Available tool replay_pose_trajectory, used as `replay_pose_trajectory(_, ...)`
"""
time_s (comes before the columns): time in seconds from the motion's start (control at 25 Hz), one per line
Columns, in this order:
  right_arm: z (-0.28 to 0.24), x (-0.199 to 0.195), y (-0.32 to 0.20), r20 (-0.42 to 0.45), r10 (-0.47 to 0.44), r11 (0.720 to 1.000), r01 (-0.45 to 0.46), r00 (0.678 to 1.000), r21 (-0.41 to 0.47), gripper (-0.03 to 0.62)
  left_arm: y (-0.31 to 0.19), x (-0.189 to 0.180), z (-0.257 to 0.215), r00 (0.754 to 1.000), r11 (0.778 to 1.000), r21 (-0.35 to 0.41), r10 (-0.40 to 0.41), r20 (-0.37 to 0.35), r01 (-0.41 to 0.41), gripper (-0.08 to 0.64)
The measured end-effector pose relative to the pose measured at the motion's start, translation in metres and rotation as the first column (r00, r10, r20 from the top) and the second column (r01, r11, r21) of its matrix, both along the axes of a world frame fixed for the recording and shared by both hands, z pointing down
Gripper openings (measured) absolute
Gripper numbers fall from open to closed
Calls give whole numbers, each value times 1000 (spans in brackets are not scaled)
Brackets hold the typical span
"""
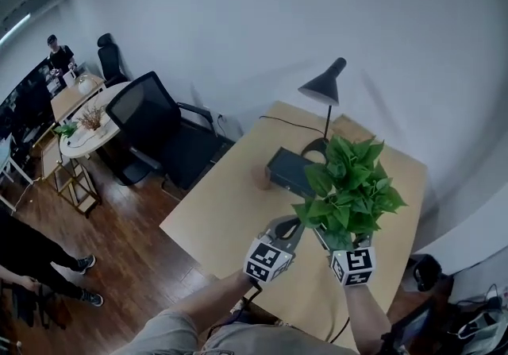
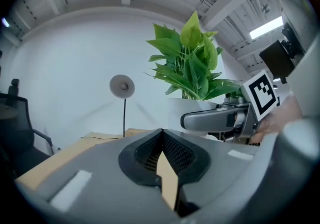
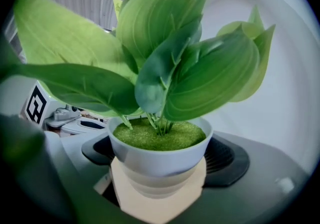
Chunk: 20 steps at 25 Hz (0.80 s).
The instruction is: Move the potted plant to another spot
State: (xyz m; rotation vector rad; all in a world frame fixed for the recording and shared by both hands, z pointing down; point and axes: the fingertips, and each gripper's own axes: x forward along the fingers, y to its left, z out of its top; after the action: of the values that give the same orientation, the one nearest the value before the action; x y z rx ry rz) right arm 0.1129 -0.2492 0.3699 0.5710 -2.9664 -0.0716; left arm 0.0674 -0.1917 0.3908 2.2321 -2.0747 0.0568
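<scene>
The right gripper (image 3: 159,168) has its 2 jaws clamped on the pot (image 3: 160,154) of the potted plant (image 3: 165,82). 1 dark pad presses on each side of the pot's white wall, below the rim. The plant stands upright between the jaws, its leaves spreading above and ahead of them. The left gripper (image 2: 161,135) has its jaws closed together with nothing between them, and sits just beside the right one.

The main risk appears to be the grip itself. The pot looks smooth and narrows toward its base, so it could slide down through the pads or tip forward under its leafy top if the wrist rolls. Only 1 gripper carries it, and the other gives no support.

A 2nd risk is the view: leaves fill most of what the right gripper sees, so the landing spot on the table (image 1: 230,210) is hard to judge. Beyond the jaws stand a lamp (image 1: 325,87) and a dark box (image 1: 290,171), and a forward move could brush either.
</scene>
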Motion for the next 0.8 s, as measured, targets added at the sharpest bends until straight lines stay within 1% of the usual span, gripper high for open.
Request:
replay_pose_trajectory(0.24, -12, -34, 38, 10, -68, 998, 68, 998, 14, 531, 31, -25, -14, 999, 998, 35, -44, 11, 44, -6)
replay_pose_trajectory(0.32, -15, -53, 50, 12, -82, 996, 81, 997, 23, 529, 42, -44, -19, 998, 997, 50, -56, 15, 55, -6)
replay_pose_trajectory(0.44, -16, -96, 69, 10, -93, 995, 92, 996, 41, 531, 59, -86, -22, 998, 996, 68, -63, 10, 62, -6)
replay_pose_trajectory(0.52, -13, -117, 76, 2, -86, 995, 86, 996, 44, 531, 66, -108, -20, 998, 995, 78, -58, 1, 58, -6)
replay_pose_trajectory(0.68, -10, -142, 77, 1, -38, 998, 38, 999, 50, 531, 67, -136, -20, 1000, 996, 88, -17, 9, 16, -6)
replay_pose_trajectory(0.8, -8, -184, 83, -4, 15, 999, -15, 1000, 35, 531, 73, -181, -18, 999, 997, 72, 35, 16, -36, -6)
